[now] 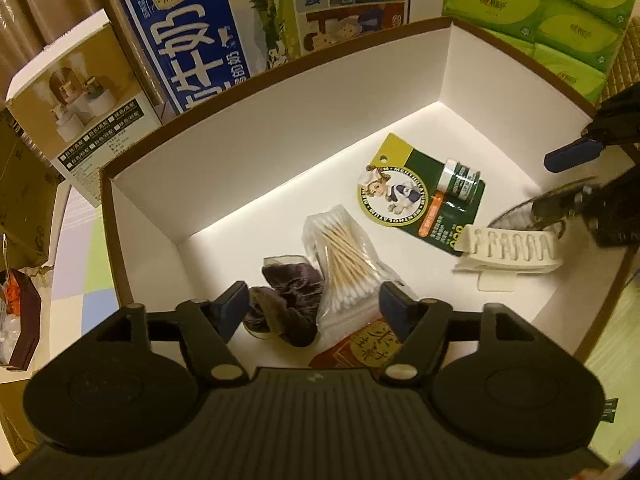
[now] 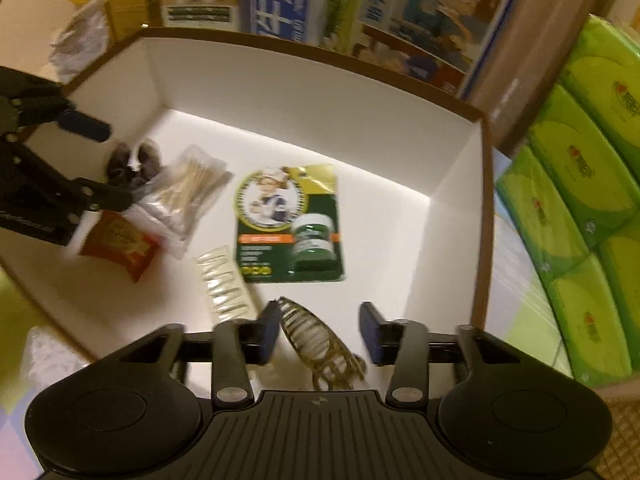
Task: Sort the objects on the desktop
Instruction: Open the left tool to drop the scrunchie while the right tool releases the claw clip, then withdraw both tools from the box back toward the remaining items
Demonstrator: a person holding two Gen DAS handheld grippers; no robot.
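Box: a white-lined carton [image 1: 248, 132] with a brown rim holds all the sorted things; milk cartons and green tissue packs [image 1: 560, 12] crowd around it.
Right tool: the right tool [image 2: 318, 332] stands wide over the box's near corner, with a brown hair claw [image 2: 320, 344] between its pads.
Contact: the left pad [image 2: 269, 334] sits just beside the claw; the right pad is apart from it, so nothing looks gripped. Whether the claw rests on the floor of the box I cannot tell.
Key relation: the claw lies dead ahead at 12 o'clock of the right tool, its long axis running from 11 to 5 o'clock, skewed to the line between the pads.
Left tool: the left tool [image 1: 314, 306] is also wide, empty, hovering over a purple scrunchie [image 1: 284, 304] and a bag of cotton swabs [image 1: 344, 268].
Others: a green balm card [image 1: 424, 196] at centre, a white claw clip [image 1: 516, 248], a red packet [image 1: 364, 352].
Nearer hand: the right, by far, for the brown claw.
Surface: the worktop shows pastel checks beside the box.
Judgement: this looks like a drop-off in the box.
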